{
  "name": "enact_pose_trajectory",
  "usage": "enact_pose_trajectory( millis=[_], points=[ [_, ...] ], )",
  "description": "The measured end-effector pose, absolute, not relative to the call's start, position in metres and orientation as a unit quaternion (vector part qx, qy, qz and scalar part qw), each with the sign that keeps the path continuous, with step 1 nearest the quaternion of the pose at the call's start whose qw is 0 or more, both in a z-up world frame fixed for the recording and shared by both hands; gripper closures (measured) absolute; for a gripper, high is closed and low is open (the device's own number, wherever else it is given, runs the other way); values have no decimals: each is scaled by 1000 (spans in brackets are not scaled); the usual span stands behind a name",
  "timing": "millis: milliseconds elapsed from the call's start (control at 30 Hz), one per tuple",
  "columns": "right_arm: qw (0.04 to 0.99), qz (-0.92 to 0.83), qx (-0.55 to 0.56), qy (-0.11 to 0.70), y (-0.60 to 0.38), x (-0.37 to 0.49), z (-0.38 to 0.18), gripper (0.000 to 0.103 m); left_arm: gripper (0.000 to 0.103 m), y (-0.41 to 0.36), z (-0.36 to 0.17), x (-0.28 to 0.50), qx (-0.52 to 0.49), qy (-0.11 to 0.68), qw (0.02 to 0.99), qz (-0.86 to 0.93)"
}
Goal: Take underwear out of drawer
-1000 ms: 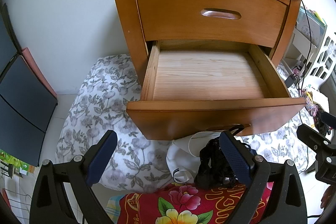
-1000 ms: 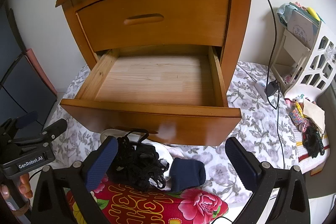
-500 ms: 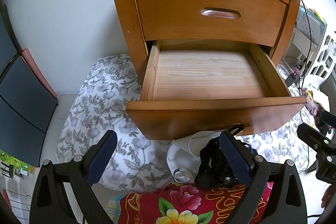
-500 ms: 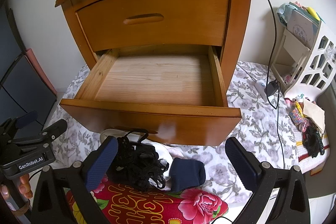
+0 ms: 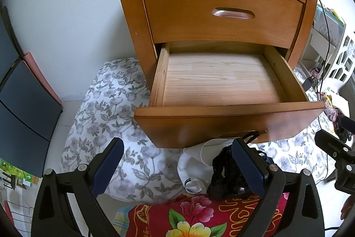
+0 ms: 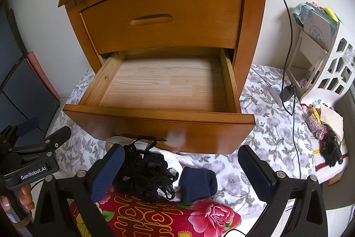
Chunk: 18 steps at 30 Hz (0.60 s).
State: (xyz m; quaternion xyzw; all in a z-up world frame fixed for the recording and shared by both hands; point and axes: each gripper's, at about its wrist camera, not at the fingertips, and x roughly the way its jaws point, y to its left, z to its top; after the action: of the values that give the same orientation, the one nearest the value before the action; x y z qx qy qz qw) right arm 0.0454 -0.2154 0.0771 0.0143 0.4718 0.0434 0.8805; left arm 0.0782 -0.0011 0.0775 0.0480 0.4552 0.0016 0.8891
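The lower drawer [image 5: 221, 81] [image 6: 164, 83] of a wooden nightstand is pulled out and its pale wood bottom is bare. Below its front panel lies a pile of underwear: a black lace piece [image 6: 144, 172] [image 5: 224, 172], a white piece [image 5: 195, 168] and a folded navy piece [image 6: 197, 182], resting on the floral sheet and a red flowered cloth [image 6: 155, 217]. My left gripper [image 5: 177, 166] is open just short of the pile, its right finger in front of the black lace. My right gripper [image 6: 182, 172] is open, with the pile between its fingers and beyond.
The upper drawer [image 6: 162, 19] is closed. A black cable [image 6: 288, 48] runs down the nightstand's right side to a charger. A white cut-out rack [image 6: 328, 59] and small clutter stand at the right. Dark panels [image 5: 20, 103] lean at the left. A hand [image 6: 24, 199] holds the left gripper.
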Motion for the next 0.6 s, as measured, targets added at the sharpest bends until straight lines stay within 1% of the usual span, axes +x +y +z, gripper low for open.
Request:
enact_pose_trajectory(
  millis=[600],
  points=[
    [879, 45, 13, 475, -215, 48, 73, 0, 5, -3, 78, 79, 54, 446, 893, 9]
  ],
)
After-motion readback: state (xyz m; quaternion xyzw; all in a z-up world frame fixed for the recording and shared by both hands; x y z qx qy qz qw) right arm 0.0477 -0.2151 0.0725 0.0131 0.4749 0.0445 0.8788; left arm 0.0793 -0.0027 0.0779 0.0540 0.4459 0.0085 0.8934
